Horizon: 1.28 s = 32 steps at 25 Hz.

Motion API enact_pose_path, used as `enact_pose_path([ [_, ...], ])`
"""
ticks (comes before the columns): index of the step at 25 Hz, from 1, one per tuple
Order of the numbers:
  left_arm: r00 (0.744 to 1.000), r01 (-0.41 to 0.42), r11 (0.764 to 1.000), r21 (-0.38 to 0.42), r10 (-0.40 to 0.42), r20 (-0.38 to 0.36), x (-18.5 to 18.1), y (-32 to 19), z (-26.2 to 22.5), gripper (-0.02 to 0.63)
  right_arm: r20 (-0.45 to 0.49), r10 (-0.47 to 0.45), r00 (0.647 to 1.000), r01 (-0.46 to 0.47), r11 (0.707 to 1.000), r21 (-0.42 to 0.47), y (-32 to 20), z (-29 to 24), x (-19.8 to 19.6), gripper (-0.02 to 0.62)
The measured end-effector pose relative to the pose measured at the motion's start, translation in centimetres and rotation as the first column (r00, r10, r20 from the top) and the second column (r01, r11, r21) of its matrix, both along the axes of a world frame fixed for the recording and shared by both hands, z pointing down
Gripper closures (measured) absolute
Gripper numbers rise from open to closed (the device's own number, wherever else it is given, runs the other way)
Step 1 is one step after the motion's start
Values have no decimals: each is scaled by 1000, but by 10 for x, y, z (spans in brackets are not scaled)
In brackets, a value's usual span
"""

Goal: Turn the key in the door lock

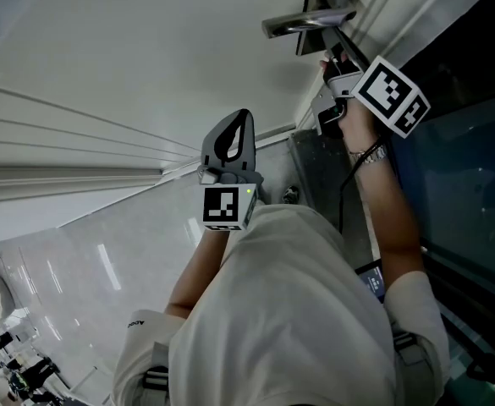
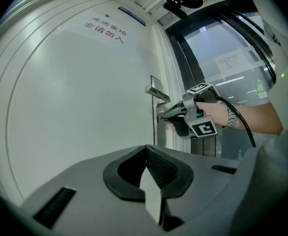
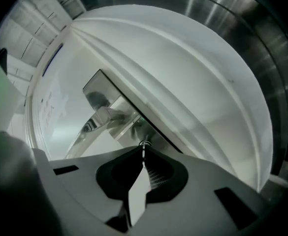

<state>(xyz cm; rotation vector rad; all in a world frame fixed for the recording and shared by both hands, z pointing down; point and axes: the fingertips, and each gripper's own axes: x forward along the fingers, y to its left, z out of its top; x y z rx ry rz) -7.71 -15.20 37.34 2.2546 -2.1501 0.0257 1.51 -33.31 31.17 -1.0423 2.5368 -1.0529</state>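
Glossy pale floor point(image 1: 78, 260) beside dark glass panel point(image 1: 471, 176).

Door point(image 1: 145, 49), upper left of the head view: smooth white paint, which I read as satin. Door handle point(image 1: 302, 24), top centre: polished metal, mirror-bright; lock plate point(image 3: 104, 90) likewise. Key point(image 3: 144, 143): small, bright metal. Left gripper point(image 2: 146, 151) and right gripper point(image 3: 144, 150): matt grey plastic, pads point(image 3: 155, 175) finely ribbed. Floor point(image 1: 78, 269), lower left: glossy pale tile. Shirt point(image 1: 289, 311), bottom centre: white cloth. Glass point(image 1: 475, 176), right edge: dark and glossy.
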Motion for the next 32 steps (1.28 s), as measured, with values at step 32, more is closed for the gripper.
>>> enact_pose_path([
  [32, 1000, 8, 1000, -5, -9, -2, -7, -9, 2, 597, 218, -72, 973, 97, 989, -108, 15, 5, -7, 452],
])
